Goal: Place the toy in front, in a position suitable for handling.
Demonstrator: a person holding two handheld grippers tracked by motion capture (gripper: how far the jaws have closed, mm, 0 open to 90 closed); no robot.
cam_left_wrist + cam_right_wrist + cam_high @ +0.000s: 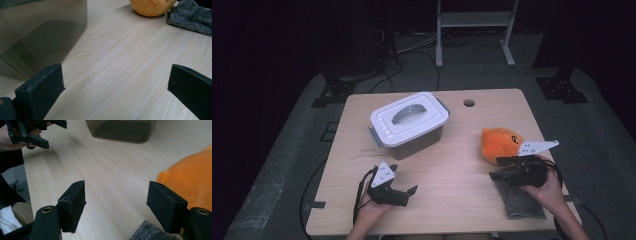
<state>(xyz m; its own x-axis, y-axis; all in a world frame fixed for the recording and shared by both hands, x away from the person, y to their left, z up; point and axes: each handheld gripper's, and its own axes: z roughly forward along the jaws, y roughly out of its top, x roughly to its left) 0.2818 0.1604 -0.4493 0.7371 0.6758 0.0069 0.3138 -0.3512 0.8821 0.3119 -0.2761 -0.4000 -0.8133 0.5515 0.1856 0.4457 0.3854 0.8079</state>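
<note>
L claw (409,192): jaws spread, empty, above bench (452,175); lidded storage box (409,125) at 12 o'clock. R claw (502,167): jaws spread, empty; orange plush toy (499,144) just beside at 12 o'clock, grey cloth (518,200) at 6 o'clock.

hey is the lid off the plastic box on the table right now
No, the white lid sits closed on top of the grey box, with its handle up, in the high view.

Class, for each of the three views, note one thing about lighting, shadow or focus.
High view: the lit wooden table stands in dark surroundings. Left gripper view: the round orange plush toy casts a soft shadow on the wood. Right gripper view: the smoky translucent plastic box looks slightly soft.
</note>
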